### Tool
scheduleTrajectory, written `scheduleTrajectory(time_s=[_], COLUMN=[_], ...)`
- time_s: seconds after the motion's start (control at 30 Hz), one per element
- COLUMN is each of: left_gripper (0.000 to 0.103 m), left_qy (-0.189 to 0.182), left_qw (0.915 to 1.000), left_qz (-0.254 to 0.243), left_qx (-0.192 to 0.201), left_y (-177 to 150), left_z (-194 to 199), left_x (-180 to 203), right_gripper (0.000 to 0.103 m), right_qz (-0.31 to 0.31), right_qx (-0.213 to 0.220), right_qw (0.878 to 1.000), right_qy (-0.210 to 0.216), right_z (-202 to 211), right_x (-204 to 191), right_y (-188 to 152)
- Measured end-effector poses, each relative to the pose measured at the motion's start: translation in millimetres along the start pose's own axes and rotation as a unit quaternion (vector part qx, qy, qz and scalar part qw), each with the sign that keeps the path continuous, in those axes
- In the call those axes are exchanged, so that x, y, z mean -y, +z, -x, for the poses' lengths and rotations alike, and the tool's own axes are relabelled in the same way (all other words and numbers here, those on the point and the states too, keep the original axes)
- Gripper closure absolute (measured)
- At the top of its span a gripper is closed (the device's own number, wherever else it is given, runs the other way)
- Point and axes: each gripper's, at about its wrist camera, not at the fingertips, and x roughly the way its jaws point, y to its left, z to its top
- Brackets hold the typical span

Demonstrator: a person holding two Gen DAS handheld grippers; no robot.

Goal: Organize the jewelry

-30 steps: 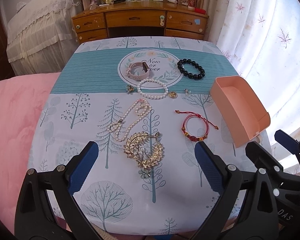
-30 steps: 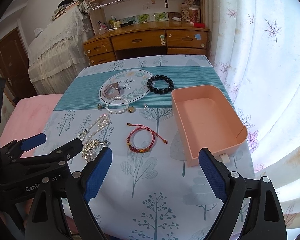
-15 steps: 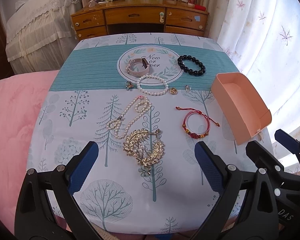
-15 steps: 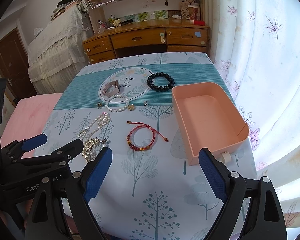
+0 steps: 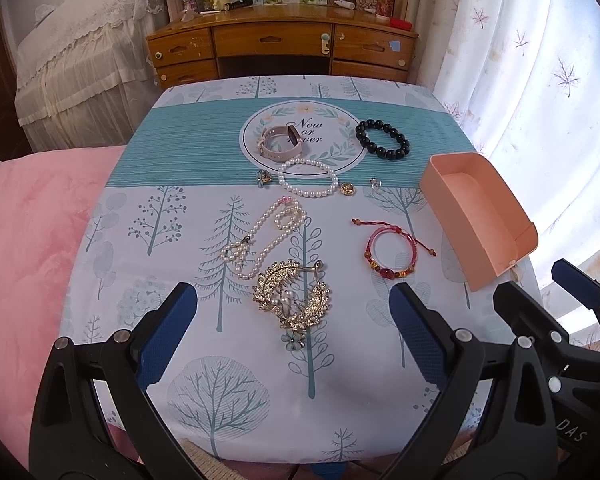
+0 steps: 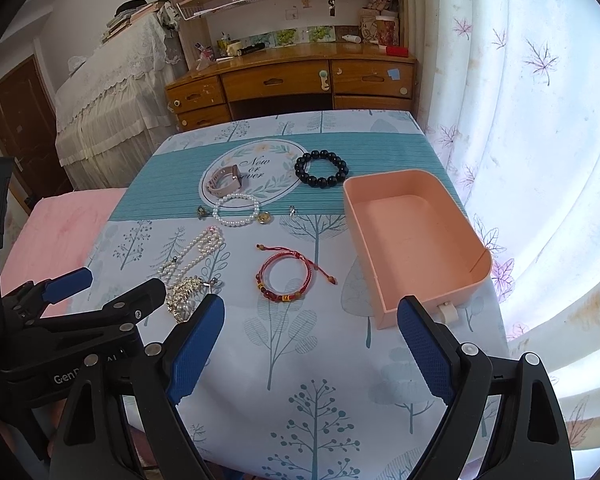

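Observation:
Jewelry lies spread on a tree-print tablecloth (image 5: 228, 360): a gold leaf brooch (image 5: 292, 300), a long pearl necklace (image 5: 266, 240), a red cord bracelet (image 5: 390, 250), a pearl bracelet (image 5: 308, 179), a black bead bracelet (image 5: 382, 145), a pink watch (image 5: 278, 142) and small charms. An empty pink tray (image 5: 480, 216) stands at the right edge. My left gripper (image 5: 292, 332) is open, just short of the brooch. My right gripper (image 6: 310, 344) is open above the cloth, between the red bracelet (image 6: 286, 280) and the tray (image 6: 416, 240).
A pink bedspread (image 5: 24, 240) lies left of the table. A wooden desk (image 5: 280, 44) stands behind it, a white curtain (image 5: 540, 80) hangs at the right. The left gripper's arm (image 6: 72, 320) shows at the left of the right wrist view.
Both grippers have drawn back and tilted up a little, so the table looks slightly farther. Both stay open. The jewelry and tray have not moved.

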Motion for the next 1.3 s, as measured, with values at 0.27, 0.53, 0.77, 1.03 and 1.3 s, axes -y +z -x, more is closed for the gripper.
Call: scheduleTrajectory(time_s=[0.27, 0.53, 0.77, 1.03, 1.3], left_gripper=[0.007, 0.007, 0.007, 0.007, 0.007], left_qy=[0.002, 0.008, 0.005, 0.0, 0.015], left_qw=[1.0, 0.9993, 0.9988, 0.9975, 0.9958], left_qz=[0.001, 0.002, 0.01, 0.019, 0.026], left_qx=[0.007, 0.037, 0.048, 0.068, 0.086], left_y=[-3.6, -5.3, -12.4, -17.1, -12.5], left_z=[13.8, 39.3, 60.0, 83.3, 103.5], left_x=[-2.6, -2.6, -7.9, -12.3, -18.9], right_gripper=[0.013, 0.013, 0.013, 0.013, 0.013], right_qz=[0.002, 0.006, 0.011, 0.023, 0.041], right_qx=[0.01, 0.032, 0.049, 0.067, 0.08], right_qw=[1.0, 0.999, 0.999, 0.997, 0.996], right_qy=[-0.005, -0.014, -0.019, -0.029, -0.025], right_z=[13.9, 39.0, 62.7, 92.6, 110.4], right_x=[-5.4, -11.1, -18.6, -29.2, -40.5], right_y=[-5.2, -6.3, -10.6, -16.0, -14.5])
